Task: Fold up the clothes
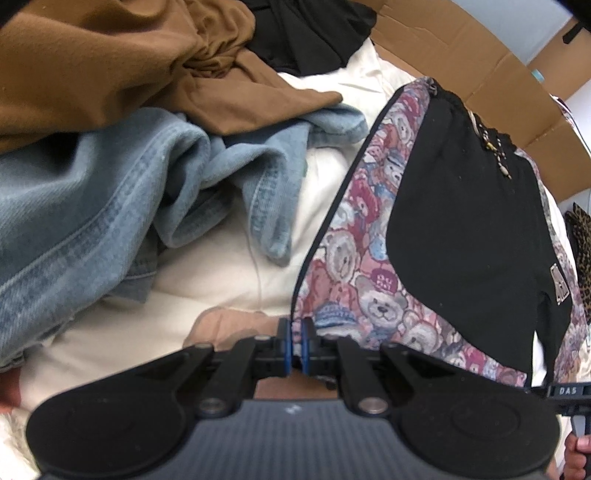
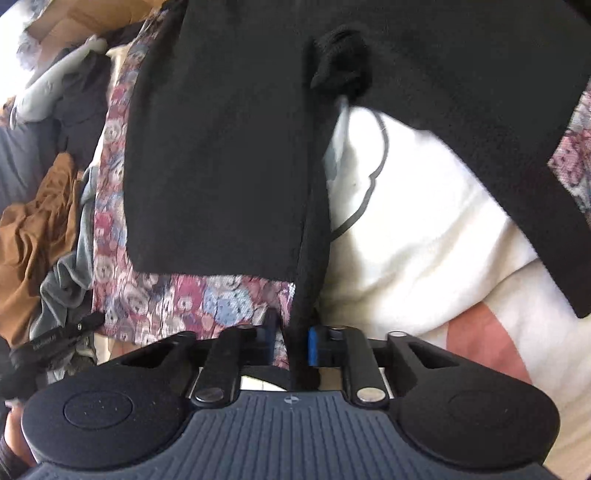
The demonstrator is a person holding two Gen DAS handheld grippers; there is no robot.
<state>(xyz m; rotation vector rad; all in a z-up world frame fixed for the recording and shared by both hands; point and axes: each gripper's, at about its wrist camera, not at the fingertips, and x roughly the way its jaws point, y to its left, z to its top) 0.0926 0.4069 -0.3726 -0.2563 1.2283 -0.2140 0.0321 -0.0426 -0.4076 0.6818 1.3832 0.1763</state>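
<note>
A garment with a teddy-bear print and black panels (image 1: pixel 443 236) hangs lifted over a white bed sheet (image 1: pixel 325 192). My left gripper (image 1: pixel 295 343) is shut on its printed lower edge. In the right wrist view the same garment (image 2: pixel 221 147) fills the frame. My right gripper (image 2: pixel 293 343) is shut on its black edge, which runs down between the pads. The other gripper shows at the left edge of the right wrist view (image 2: pixel 55 336).
A blue denim garment (image 1: pixel 110 206), a brown garment (image 1: pixel 129 66) and a black one (image 1: pixel 306 33) lie piled at the left on the sheet. A cardboard box (image 1: pixel 480 62) stands behind. A pink patterned cover (image 2: pixel 480 343) lies under the sheet.
</note>
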